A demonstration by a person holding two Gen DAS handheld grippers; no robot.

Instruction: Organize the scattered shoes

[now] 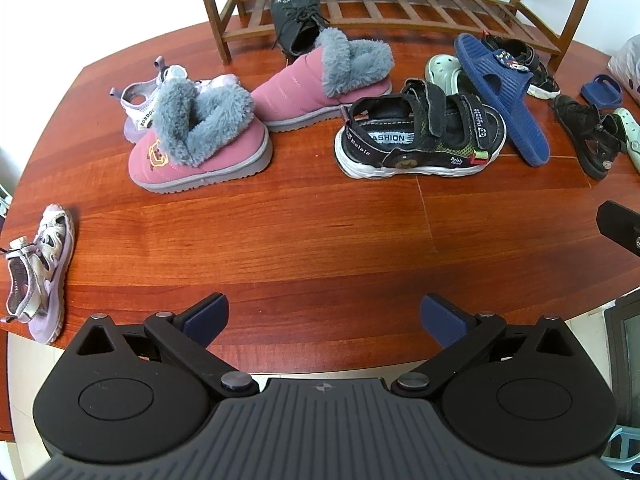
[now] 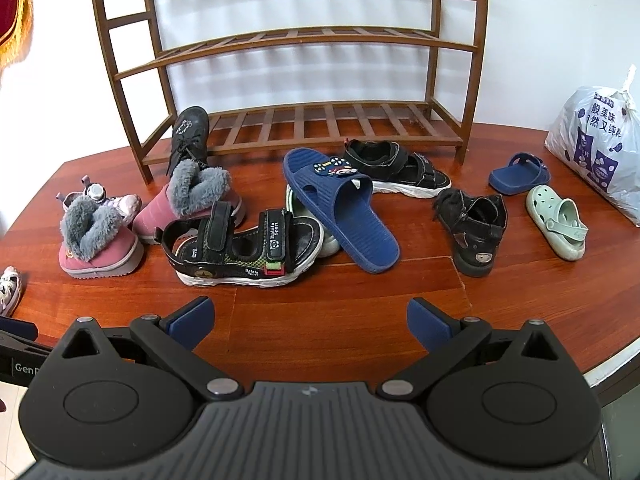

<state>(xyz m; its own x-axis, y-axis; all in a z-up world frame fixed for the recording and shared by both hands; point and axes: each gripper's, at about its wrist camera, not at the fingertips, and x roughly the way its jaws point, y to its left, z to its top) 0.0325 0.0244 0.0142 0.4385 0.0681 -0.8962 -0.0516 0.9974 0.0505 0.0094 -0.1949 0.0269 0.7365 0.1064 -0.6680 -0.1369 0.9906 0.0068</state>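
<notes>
Several children's shoes lie scattered on a red-brown wooden table (image 1: 320, 232) in front of a brown slatted shoe rack (image 2: 280, 120). Two pink fur-lined boots (image 1: 200, 148) (image 1: 324, 84) sit left of a black strap sandal (image 1: 420, 136). A blue slide (image 2: 340, 208) leans over a mint clog beside it. A black lace-up shoe (image 2: 191, 132) rests on the rack's lowest shelf corner. My left gripper (image 1: 324, 316) is open above the table's near edge. My right gripper (image 2: 308, 320) is open too, just short of the black strap sandal (image 2: 240, 248). Neither holds anything.
A lilac sandal (image 1: 40, 276) lies at the near left table edge, another lilac one (image 1: 148, 96) behind the boots. At right lie a second black sandal (image 2: 400, 168), a black shoe (image 2: 472, 232), a small blue slide (image 2: 520, 174), a mint clog (image 2: 560, 220) and a white plastic bag (image 2: 600, 148).
</notes>
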